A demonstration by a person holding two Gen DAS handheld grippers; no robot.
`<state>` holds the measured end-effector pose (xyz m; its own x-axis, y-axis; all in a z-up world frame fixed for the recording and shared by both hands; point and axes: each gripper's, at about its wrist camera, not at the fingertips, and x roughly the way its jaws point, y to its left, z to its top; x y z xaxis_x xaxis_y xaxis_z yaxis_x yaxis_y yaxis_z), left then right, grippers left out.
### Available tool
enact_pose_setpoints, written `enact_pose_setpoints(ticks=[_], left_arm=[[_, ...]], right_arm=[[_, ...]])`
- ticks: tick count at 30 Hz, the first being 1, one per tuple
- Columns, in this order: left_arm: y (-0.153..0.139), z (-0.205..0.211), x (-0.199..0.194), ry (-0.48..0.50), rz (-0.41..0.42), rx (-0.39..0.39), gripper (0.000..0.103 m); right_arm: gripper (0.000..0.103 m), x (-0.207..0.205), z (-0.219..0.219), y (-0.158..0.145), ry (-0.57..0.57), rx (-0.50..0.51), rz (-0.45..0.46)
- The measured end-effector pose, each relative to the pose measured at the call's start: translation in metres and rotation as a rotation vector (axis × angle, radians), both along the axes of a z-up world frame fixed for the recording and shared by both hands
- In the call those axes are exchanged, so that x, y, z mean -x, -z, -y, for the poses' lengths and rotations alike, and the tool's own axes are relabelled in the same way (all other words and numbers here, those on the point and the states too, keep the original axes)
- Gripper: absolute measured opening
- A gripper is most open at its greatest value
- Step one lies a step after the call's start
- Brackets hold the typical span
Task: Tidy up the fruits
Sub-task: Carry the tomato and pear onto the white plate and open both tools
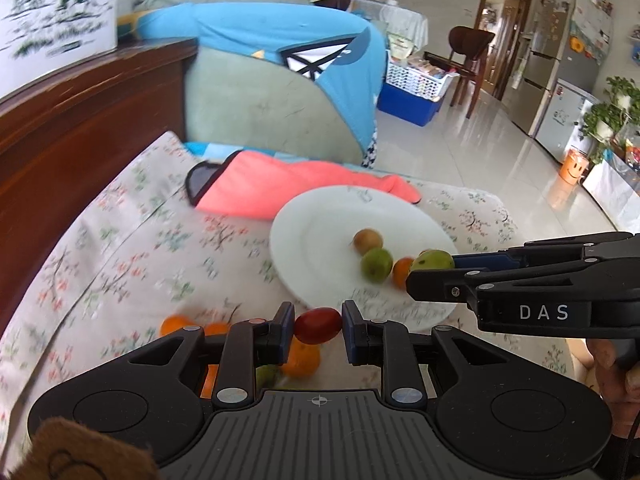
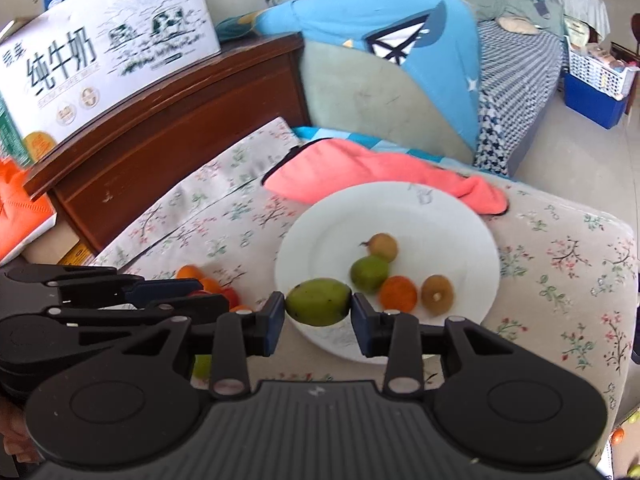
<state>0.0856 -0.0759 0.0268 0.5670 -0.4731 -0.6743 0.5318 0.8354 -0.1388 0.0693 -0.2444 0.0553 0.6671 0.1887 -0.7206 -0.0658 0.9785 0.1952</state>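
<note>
A white plate [image 2: 440,216] lies on a floral cushion [image 2: 560,264]; it also shows in the left wrist view [image 1: 320,224]. On it lie a brown fruit [image 2: 383,246], a green fruit [image 2: 369,273], an orange [image 2: 398,291] and another brown fruit [image 2: 437,294]. My right gripper [image 2: 318,309] is shut on a green fruit [image 2: 318,302] above the plate's near rim. My left gripper [image 1: 318,326] is shut on a red fruit [image 1: 318,324], just left of the plate. Loose oranges [image 1: 300,358] and a green fruit lie under the left gripper.
A pink cloth [image 2: 372,172] lies behind the plate. A dark wooden headboard [image 2: 160,132] with a milk carton box [image 2: 108,48] stands at left. A blue and green pillow pile [image 2: 380,80] sits behind. Tiled floor [image 1: 480,152] lies to the right.
</note>
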Motion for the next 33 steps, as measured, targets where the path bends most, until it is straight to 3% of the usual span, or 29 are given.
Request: enact_pose_setpoints(ticks=[20, 33], left_arm=[[0.014, 0.049, -0.046, 0.075, -0.015, -0.009, 0.023], [0.022, 0.057, -0.061, 0.049, -0.033, -0.027, 0.025]], right_arm=[[0.036, -0.039, 0.037, 0.018, 0.106, -0.003, -0.015], [0.038, -0.055, 0.049, 0.032, 0.169, -0.06, -0.041]])
